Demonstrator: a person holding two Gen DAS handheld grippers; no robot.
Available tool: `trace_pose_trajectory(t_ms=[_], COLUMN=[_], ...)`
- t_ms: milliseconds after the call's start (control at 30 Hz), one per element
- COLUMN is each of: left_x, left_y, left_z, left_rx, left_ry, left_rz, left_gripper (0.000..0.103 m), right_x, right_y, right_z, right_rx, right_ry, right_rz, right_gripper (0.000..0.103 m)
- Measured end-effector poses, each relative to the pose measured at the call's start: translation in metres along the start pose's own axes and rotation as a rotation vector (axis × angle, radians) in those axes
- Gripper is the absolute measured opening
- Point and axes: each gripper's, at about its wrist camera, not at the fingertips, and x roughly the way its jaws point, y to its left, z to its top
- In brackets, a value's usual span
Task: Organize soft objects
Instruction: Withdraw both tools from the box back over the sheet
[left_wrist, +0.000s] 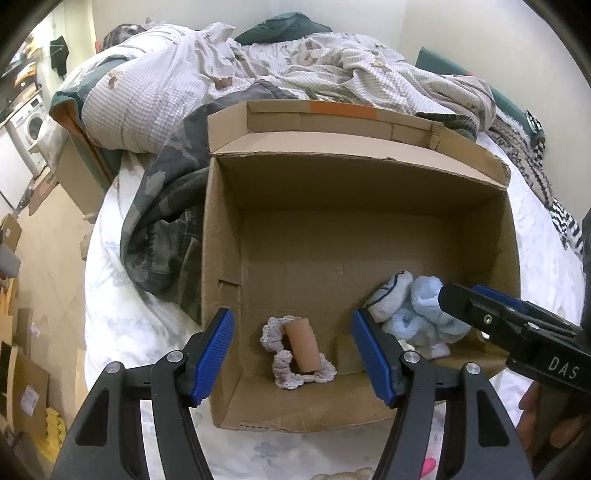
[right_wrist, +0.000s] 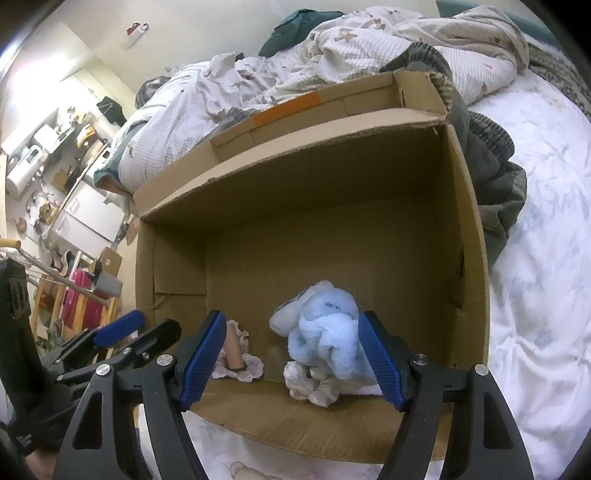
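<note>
Grippers hover over the near edge of the cardboard box (left_wrist: 221, 229) on your bed: your left gripper (left_wrist: 291, 360) gapes above a frilly scrunchie (left_wrist: 295, 365), your right gripper (right_wrist: 291, 363) spreads, empty, around the fluffy blue socks (right_wrist: 325, 332). Behind, a rumpled quilt (left_wrist: 155, 96).

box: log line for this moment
left gripper open over scrunchie | right gripper open over blue sock bundle | both items in box

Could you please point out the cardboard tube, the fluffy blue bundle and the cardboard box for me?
cardboard tube (left_wrist: 302, 345): left wrist view, middle of its side.
fluffy blue bundle (right_wrist: 327, 334): right wrist view, centre of the fleece.
cardboard box (left_wrist: 354, 192): left wrist view, inside of the far wall.
</note>
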Motion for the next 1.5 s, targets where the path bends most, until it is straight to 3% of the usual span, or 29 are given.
trace_pose_trajectory(t_ms=[233, 500, 1000, 1267, 1500], left_x=[-0.004, -0.022, -0.050, -0.061, -0.059], left_y=[-0.002, 0.016, 0.016, 0.018, 0.028], left_z=[-0.004, -0.013, -0.058, -0.087, -0.100], left_rx=[0.030, -0.029, 0.017, 0.001, 0.010], left_ry=[-0.019, -0.031, -0.030, -0.012, 0.003], left_rz=[0.019, 0.008, 0.020, -0.001, 0.030], left_gripper=[0.064, 0.064, 0.064, 0.064, 0.064], right_x=[-0.008, -0.011, -0.048, -0.062, -0.059], right_y=[0.001, 0.009, 0.032, 0.008, -0.019], right_z=[-0.003, -0.018, -0.064, -0.086, -0.093], right_rx=[-0.016, -0.043, -0.110, -0.059, 0.049], right_ry=[-0.015, 0.018, 0.030, 0.049, 0.117], right_rz=[-0.030, -0.051, -0.035, -0.079, -0.077], right_gripper=[0.078, 0.078, 0.078, 0.078, 0.078])
